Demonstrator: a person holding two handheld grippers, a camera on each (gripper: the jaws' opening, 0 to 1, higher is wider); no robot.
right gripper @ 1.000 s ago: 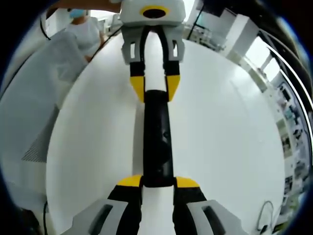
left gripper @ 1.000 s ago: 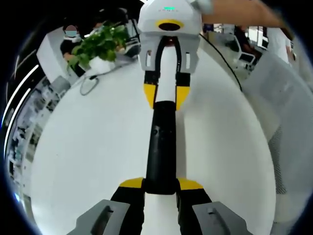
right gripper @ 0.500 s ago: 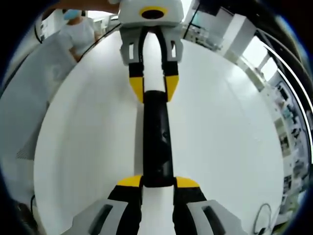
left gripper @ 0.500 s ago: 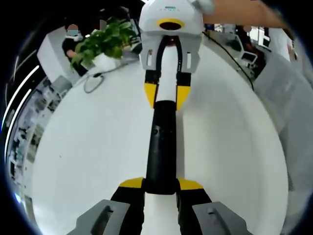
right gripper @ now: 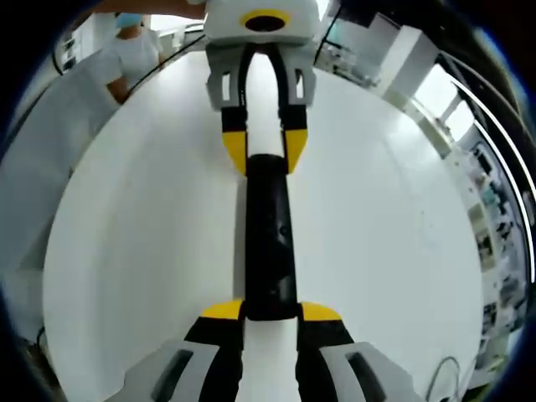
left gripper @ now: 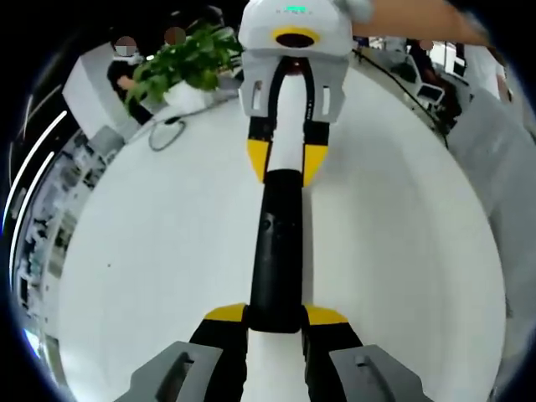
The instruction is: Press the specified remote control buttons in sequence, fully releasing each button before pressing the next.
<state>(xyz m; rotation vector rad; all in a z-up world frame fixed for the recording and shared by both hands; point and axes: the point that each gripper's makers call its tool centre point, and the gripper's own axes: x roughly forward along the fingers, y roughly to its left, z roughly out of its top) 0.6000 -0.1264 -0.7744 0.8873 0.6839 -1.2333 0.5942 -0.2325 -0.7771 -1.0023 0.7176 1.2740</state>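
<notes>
1. the black remote control (left gripper: pixel 276 251) runs straight up the middle of the left gripper view, one end caught between the yellow-tipped jaws of the left gripper (left gripper: pixel 275 316) at the bottom centre, which are narrow and clamped on it.
2. at the upper centre of that same view the right gripper (left gripper: pixel 286 159) comes in from the far side, its jaws closed narrow onto the opposite end, so the remote is pinned end to end and, by the look of it, can't slide on the table.
3. the right gripper view mirrors it: the remote (right gripper: pixel 270 243) up the centre, the right gripper's (right gripper: pixel 270 316) own jaws tight on the near end, the left gripper (right gripper: pixel 266 151) biting the far end near the top.
4. the remote lies over the white round table (left gripper: pixel 151 276); whether it rests on the top or is held just off it, i can't tell from here.
5. a small raised button shows on the remote's upper face, but with both pairs of jaws busy holding, nothing is pressing it right now.
6. in the upper left of the left gripper view a potted green plant (left gripper: pixel 180 71) stands on the table's far edge, well apart from the action.
7. my read: this two-ended grip looks like steadying and squaring the remote, and one gripper would have to let go before any press.
</notes>
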